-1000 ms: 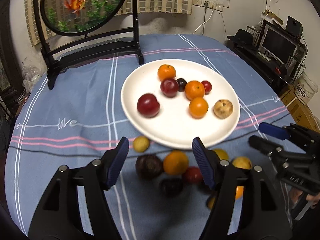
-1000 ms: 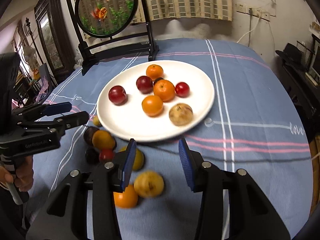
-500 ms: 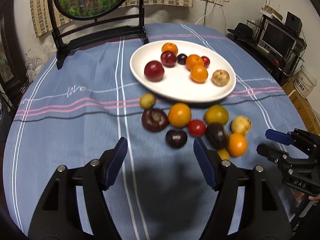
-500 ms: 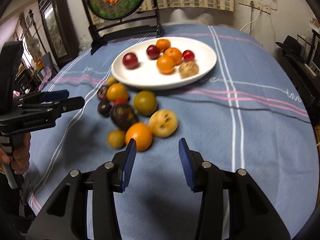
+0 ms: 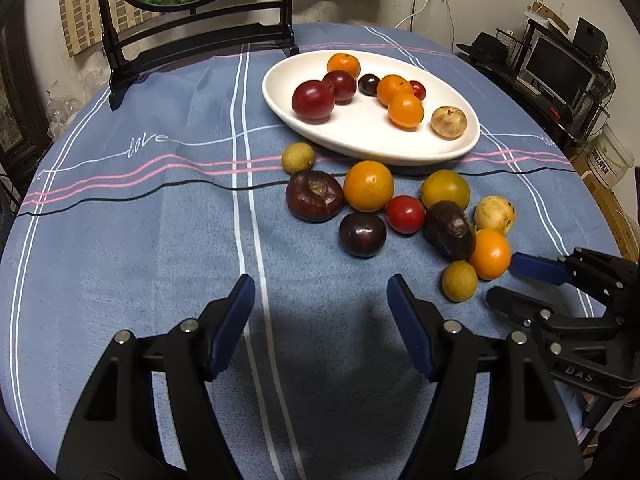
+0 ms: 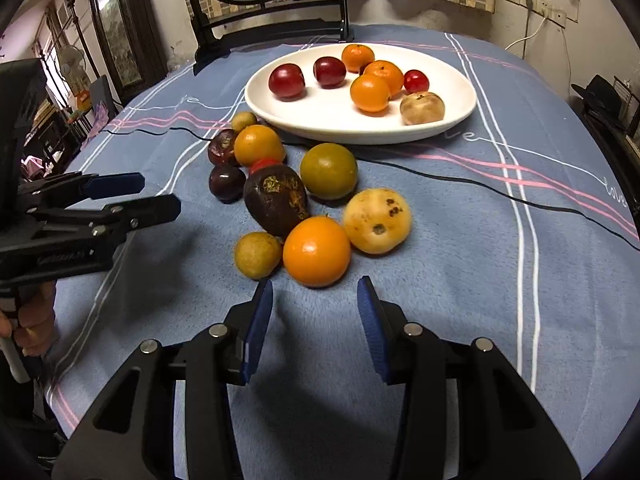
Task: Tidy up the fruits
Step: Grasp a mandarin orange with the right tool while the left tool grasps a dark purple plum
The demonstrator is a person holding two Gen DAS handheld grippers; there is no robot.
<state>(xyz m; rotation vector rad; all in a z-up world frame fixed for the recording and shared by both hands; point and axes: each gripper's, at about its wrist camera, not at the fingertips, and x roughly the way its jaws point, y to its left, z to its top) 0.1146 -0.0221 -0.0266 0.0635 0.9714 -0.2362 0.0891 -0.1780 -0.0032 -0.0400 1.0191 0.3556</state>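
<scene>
A white plate [image 5: 360, 142] [image 6: 332, 120] holds several fruits: red plums, oranges, a cherry tomato and a brown round fruit. In front of it a cluster of loose fruits lies on the blue cloth, among them an orange [image 6: 317, 251] [image 5: 490, 254], a dark passion fruit [image 6: 276, 200] [image 5: 449, 230], a yellow spotted fruit [image 6: 377, 221], a small longan [image 6: 257, 255] and a dark plum [image 5: 363, 235]. My left gripper [image 5: 320, 300] is open and empty, short of the plum. My right gripper [image 6: 315, 304] is open and empty, just short of the orange.
A black wooden stand [image 5: 192, 46] with a round painted screen stands at the table's far edge. The table edge falls away on the right, with a TV and shelving [image 5: 560, 68] beyond. A dark cabinet [image 6: 116, 48] stands at the left.
Both grippers have pulled back toward me from the plate, still open. The loose fruit cluster, before partly under the fingers, now lies in full view ahead of them.
</scene>
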